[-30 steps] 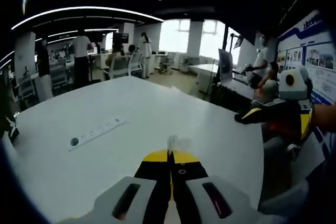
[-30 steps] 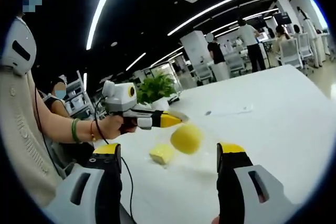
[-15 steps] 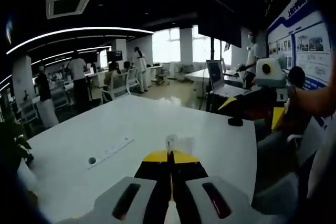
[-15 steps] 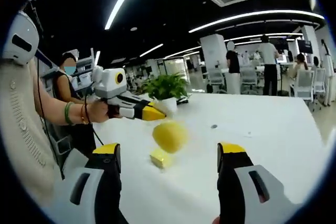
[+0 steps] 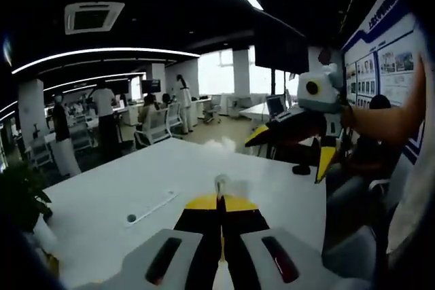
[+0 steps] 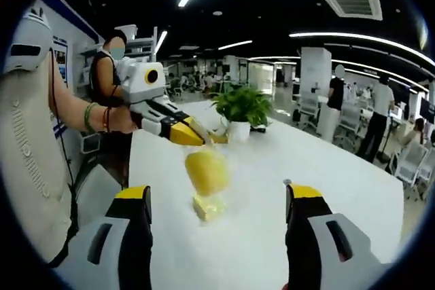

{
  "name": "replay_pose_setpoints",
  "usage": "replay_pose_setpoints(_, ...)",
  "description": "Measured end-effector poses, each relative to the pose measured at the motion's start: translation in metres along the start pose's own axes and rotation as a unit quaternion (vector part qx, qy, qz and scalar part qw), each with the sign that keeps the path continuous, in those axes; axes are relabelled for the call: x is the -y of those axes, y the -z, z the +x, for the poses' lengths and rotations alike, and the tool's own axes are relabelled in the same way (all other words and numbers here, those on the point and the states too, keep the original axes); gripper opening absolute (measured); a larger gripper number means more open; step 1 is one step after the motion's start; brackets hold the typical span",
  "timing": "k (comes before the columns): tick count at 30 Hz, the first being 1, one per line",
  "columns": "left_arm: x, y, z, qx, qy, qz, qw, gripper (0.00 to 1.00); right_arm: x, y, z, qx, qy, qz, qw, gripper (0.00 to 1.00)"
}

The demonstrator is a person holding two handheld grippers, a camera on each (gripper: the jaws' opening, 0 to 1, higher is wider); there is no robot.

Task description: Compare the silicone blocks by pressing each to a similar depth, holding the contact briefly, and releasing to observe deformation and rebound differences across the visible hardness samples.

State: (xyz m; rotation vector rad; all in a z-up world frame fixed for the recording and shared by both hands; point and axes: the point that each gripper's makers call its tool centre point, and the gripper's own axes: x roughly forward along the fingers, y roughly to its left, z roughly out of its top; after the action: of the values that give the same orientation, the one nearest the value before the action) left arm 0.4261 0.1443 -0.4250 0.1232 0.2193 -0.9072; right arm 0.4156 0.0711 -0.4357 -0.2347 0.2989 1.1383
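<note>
Yellow blocks (image 6: 206, 171) sit between the right gripper's (image 6: 217, 198) spread jaws; left gripper (image 5: 221, 198) seemingly closed.

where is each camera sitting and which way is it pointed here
Left gripper view: rides the left tongs, jaws together on a small clear piece, looking along the white table towards office desks; the right tongs and a forearm enter from the right.
Right gripper view: rides the right tongs, jaws apart, looking across the table at two yellow blocks and a potted plant; the left tongs, a hand and a sleeve enter from the left.
Shared: the white table, and each view catches the other tongs.
</note>
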Motion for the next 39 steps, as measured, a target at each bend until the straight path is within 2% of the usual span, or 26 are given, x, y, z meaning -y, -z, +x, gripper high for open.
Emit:
replay_pose_setpoints(7, -0.003, -0.006, -0.007, 0.007, 0.001, 0.007, 1.0000, 0.00, -0.003, -0.006, 0.030, -0.030, -0.041, -0.021, 0.9985, 0.73)
replay_pose_setpoints(16, -0.007, -0.011, -0.007, 0.013, 0.013, 0.011, 0.9998, 0.00, -0.015, -0.005, 0.071, -0.051, -0.092, -0.026, 0.9941, 0.71)
replay_pose_setpoints(21, -0.007, -0.012, -0.006, 0.014, 0.017, 0.011, 0.9997, 0.00, -0.021, -0.005, 0.086, -0.058, -0.114, -0.036, 0.9912, 0.67)
replay_pose_setpoints(31, -0.004, -0.015, -0.002, 0.014, 0.027, 0.012, 0.9995, 0.00, -0.031, 0.000, 0.105, -0.076, -0.142, -0.054, 0.9854, 0.65)
replay_pose_setpoints(39, 0.002, -0.020, 0.000, 0.017, 0.040, 0.007, 0.9990, 0.00, -0.037, 0.007, 0.109, -0.089, -0.158, -0.059, 0.9816, 0.56)
